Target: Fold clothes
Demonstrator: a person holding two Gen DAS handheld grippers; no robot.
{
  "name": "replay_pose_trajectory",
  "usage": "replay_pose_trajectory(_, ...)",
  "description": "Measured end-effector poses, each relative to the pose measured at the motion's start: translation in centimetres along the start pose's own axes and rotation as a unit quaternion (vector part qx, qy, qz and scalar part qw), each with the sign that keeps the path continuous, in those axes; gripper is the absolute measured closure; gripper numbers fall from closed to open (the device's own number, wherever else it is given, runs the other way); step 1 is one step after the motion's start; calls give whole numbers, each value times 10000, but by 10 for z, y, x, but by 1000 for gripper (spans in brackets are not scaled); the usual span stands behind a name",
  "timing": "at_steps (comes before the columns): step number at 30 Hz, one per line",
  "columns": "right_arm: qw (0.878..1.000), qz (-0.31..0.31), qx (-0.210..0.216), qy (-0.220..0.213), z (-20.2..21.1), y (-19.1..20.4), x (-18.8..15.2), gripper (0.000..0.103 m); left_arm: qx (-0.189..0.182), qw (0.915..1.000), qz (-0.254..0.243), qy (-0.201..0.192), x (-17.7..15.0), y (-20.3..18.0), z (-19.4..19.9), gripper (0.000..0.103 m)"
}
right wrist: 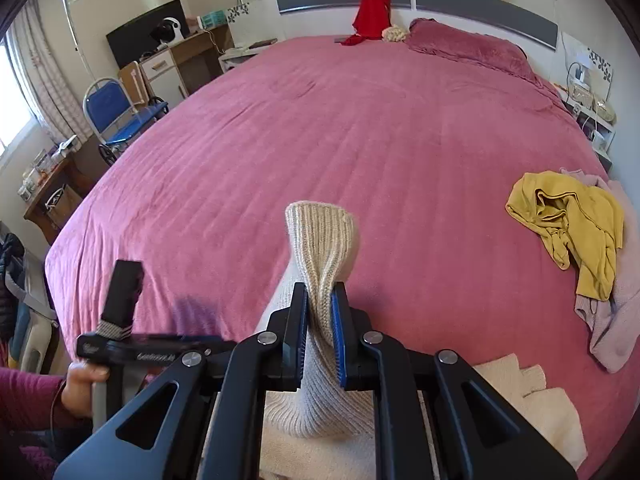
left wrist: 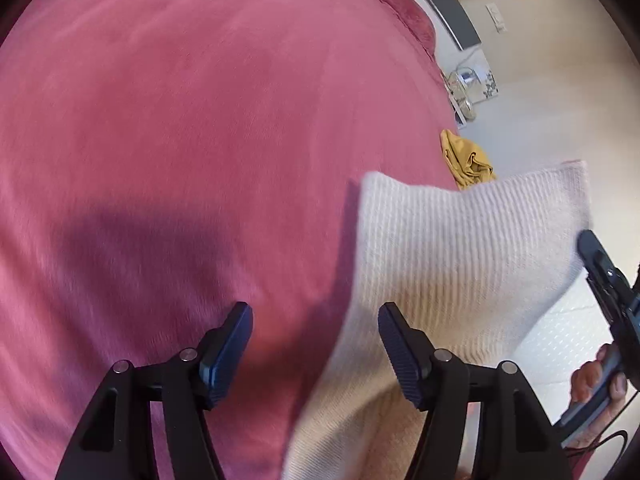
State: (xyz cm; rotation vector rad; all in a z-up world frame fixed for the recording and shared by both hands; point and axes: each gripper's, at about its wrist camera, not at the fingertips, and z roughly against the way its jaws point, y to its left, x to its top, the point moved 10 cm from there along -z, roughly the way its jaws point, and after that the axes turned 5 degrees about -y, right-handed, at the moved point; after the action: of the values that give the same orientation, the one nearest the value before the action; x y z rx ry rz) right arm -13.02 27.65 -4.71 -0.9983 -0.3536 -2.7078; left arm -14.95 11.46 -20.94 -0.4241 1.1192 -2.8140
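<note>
1. Lying on the pink bed (right wrist: 360,128), a yellow garment (right wrist: 568,232) sat well apart.
2. The right gripper (right wrist: 320,312) pinched the cream knit sweater (right wrist: 320,400), lifted over the bed's near edge.
3. The left gripper (left wrist: 316,336) gaped wide, holding nothing.

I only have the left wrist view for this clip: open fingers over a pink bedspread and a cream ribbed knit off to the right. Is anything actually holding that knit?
Observer: Yes. The right gripper is shut on the cream knit; a ribbed fold stands up between its fingers.
Operator: And the left one holds nothing?
Observer: Its fingers stand apart in its own view; the left gripper has no cloth between them.
Operator: I see a scrap of yellow. What is it?
Observer: A crumpled yellow garment lying on a pale pink one at the bed's right edge.
Operator: Anything else on the bed?
Observer: A red cloth hangs over the headboard.
</note>
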Motion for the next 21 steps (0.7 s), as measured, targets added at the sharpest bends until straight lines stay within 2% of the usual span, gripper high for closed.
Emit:
replay_pose_trajectory(3,10000,19,21,-45,-4,5,-3,91,-341,9981,-409,299,9,-15,-7,34)
replay_pose_trajectory(6,10000,8,-5,-67,-10,6,-2,91,-667,9925,-771,670,5,-27,-19,33)
replay_pose_trajectory(9,9999,0,-87,-63,-12,4,-3,91,-1118,9841,-806,1116,-7,-39,-35,35)
replay_pose_trajectory(11,9999,-5,-141,-61,-13,3,-3,91,-1328,9808,-748,1218,-23,-41,-35,36)
replay_pose_trajectory(12,9998,-7,-169,-60,-14,2,-3,91,-1396,9791,-708,1296,-33,-38,-34,42)
replay_pose_trajectory(13,9998,-10,-196,-59,-15,1,-4,91,-1398,9787,-705,1325,-41,-34,-34,60)
replay_pose_trajectory(14,9997,-12,-223,-58,-15,1,-4,91,-1228,9812,-778,1267,-46,-29,-34,77)
replay_pose_trajectory(15,9997,-15,-250,-57,-16,0,-4,91,-955,9843,-870,1199,-48,-22,-34,102)
replay_pose_trajectory(16,9996,-18,-278,-56,-16,-1,-5,91,-768,9862,-936,1132,-48,-19,-33,100)
replay_pose_trajectory(19,9993,-26,-357,-58,-18,-2,-5,91,-638,9887,-1005,913,-43,-27,-29,101)
replay_pose_trajectory(21,9992,-48,-371,-149,-12,0,-3,91,-537,9915,-997,643,-40,-18,-12,101)
